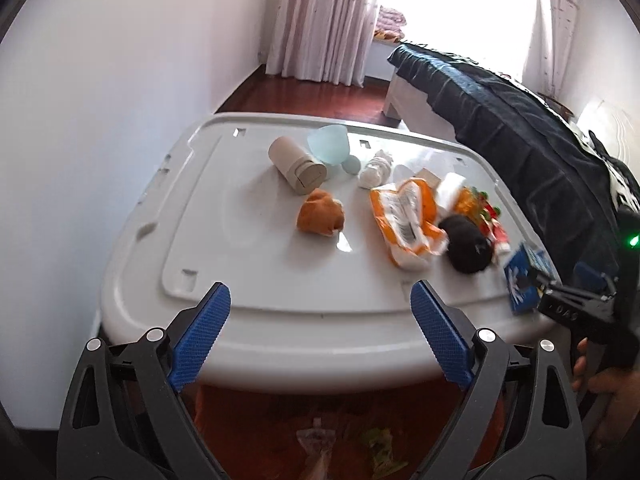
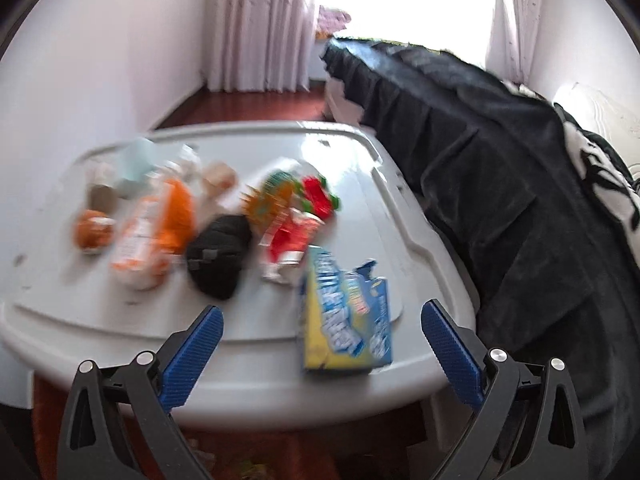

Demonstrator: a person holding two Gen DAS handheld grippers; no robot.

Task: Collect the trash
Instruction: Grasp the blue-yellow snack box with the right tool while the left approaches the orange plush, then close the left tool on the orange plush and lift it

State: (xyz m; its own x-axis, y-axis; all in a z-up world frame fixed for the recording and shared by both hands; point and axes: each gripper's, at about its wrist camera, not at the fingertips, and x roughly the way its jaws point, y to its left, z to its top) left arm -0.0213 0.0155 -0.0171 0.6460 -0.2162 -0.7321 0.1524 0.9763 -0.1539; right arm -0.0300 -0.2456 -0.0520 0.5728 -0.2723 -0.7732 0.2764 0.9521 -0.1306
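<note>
A grey plastic lid (image 1: 248,264) serves as a table and carries the trash. On it lie an orange and white wrapper (image 1: 404,216), a red and green wrapper (image 2: 292,228), a blue and yellow carton (image 2: 344,320) at the near right edge, a black pouch (image 1: 466,246), an orange plush (image 1: 320,216), a beige cylinder (image 1: 298,164), a pale blue cup (image 1: 330,142) and a white roll (image 1: 374,168). My left gripper (image 1: 320,316) is open and empty over the lid's near edge. My right gripper (image 2: 322,332) is open, with the carton between its fingers, not gripped.
A bed with a dark blue cover (image 1: 520,128) stands close on the right of the lid. A white wall (image 1: 100,100) is on the left. Curtains (image 1: 320,20) hang at the back. An orange bin or bag with trash (image 1: 340,440) shows below the lid's near edge.
</note>
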